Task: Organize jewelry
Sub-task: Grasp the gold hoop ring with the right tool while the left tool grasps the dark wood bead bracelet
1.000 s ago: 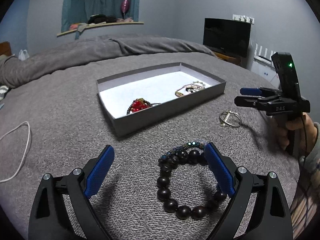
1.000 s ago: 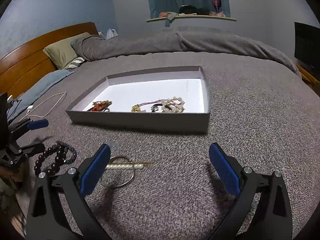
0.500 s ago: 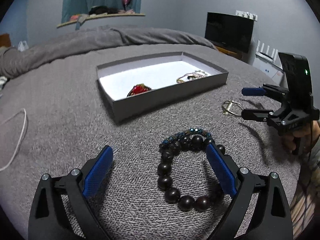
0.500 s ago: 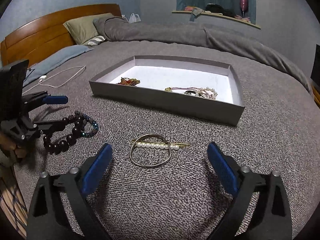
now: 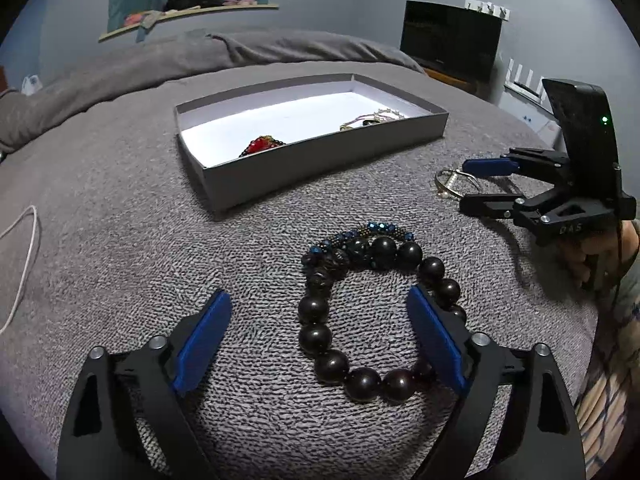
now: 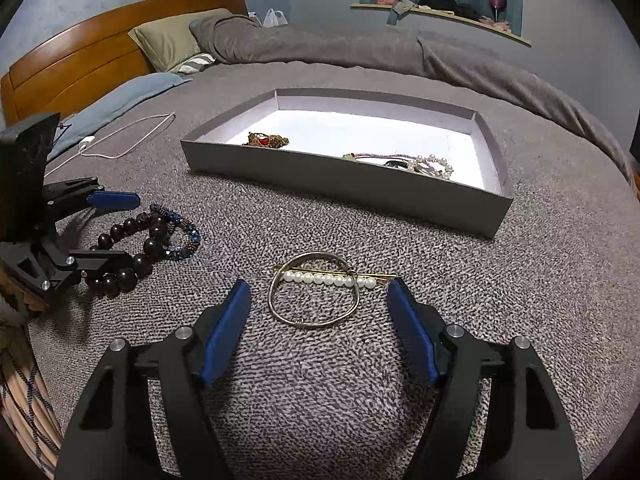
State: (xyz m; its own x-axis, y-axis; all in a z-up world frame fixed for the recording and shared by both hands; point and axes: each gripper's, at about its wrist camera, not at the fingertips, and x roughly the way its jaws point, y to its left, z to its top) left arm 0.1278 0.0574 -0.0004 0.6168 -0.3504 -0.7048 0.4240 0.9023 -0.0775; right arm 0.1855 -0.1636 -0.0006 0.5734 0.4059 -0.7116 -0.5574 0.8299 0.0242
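Both hand-held grippers are closing, unclamped, beside the box (image 6: 348, 188): left (image 5: 320, 344) around beads (image 5: 360, 320), right (image 6: 320, 320) around bangle (image 6: 314, 292); some jewelry is already lying boxed.

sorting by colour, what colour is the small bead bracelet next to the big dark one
Blue, with a dark shimmer: the small bracelet shows best in the left wrist view.

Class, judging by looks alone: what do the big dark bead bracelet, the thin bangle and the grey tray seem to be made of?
Bead bracelet: probably polished dark wood or stone; each round bead shows a soft highlight.
Bangle: likely silver-toned metal wire; thin, shiny, holding its hoop shape.
Tray: apparently matte grey cardboard, white inside; thin, straight, folded walls.
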